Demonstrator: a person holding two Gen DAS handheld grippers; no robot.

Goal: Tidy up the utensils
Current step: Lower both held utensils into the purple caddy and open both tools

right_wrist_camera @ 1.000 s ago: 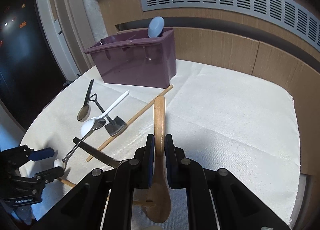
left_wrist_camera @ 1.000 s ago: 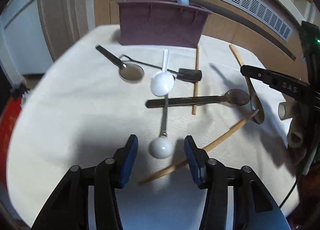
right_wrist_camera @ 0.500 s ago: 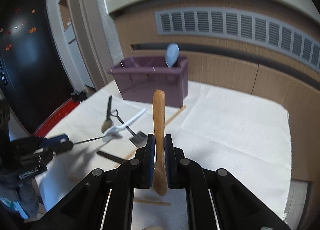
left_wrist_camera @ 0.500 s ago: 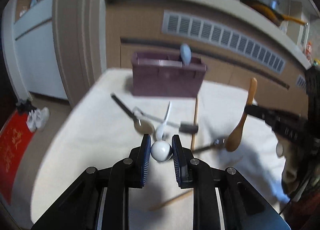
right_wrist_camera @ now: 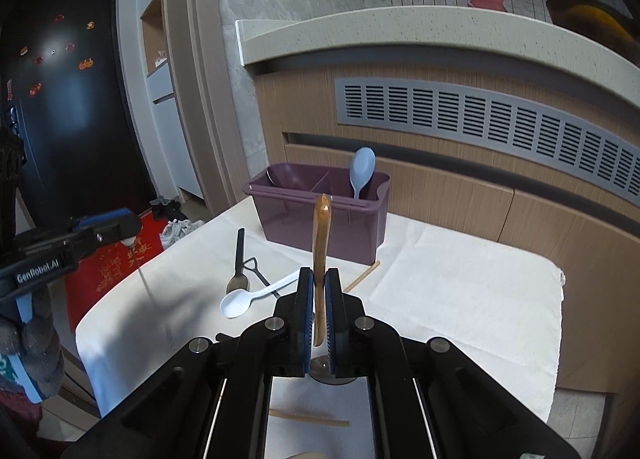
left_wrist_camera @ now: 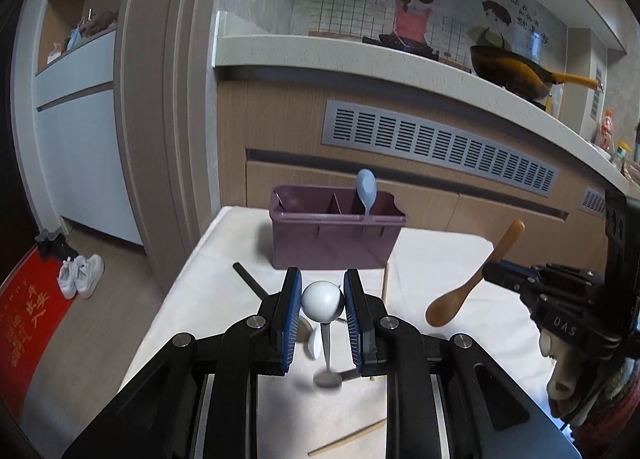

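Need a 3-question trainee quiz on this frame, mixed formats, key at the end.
1. True or false: the left gripper is shut on the white ball end of a metal-stemmed utensil.
2. Multiple choice: the right gripper holds A) the white plastic spoon B) the wooden spoon C) a chopstick.
3. Fill in: the light blue spoon stands in the ____ compartment of the purple caddy, as seen in the left wrist view.

Key: 1 true; 2 B; 3 right-hand.
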